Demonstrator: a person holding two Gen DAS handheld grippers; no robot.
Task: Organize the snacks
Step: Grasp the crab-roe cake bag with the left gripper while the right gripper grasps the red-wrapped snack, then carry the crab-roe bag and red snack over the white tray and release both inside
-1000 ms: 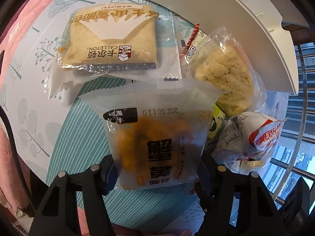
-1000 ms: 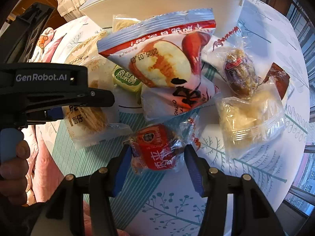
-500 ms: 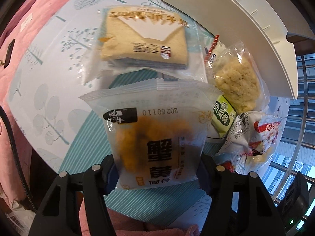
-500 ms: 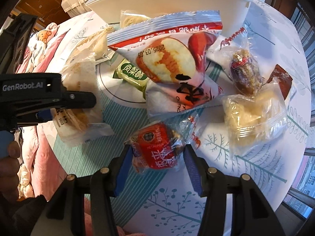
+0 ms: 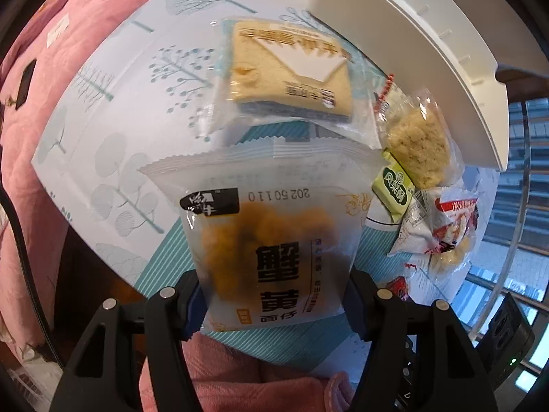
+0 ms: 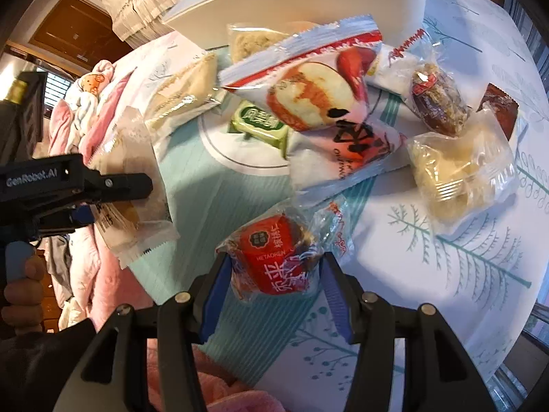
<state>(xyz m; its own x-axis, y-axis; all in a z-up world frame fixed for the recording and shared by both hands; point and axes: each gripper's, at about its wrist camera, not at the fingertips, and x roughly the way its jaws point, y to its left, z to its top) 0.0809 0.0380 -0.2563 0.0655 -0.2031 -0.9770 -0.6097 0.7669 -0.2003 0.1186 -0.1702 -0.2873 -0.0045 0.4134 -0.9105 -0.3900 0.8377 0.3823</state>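
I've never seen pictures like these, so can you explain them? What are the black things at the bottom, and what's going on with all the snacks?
The black things are claws, two-fingered grabbers. A person holds one in each hand, and each carries a camera looking along its fingers, which makes the pictures round and bendy.

One picture comes from the left claw. It grips a frosted packet of yellow snacks. The other picture comes from the right claw, gripping a small red snack. There you also see the left claw from the side, with the person's hand on its handle.

More snacks lie on the round table, beside a white bin.
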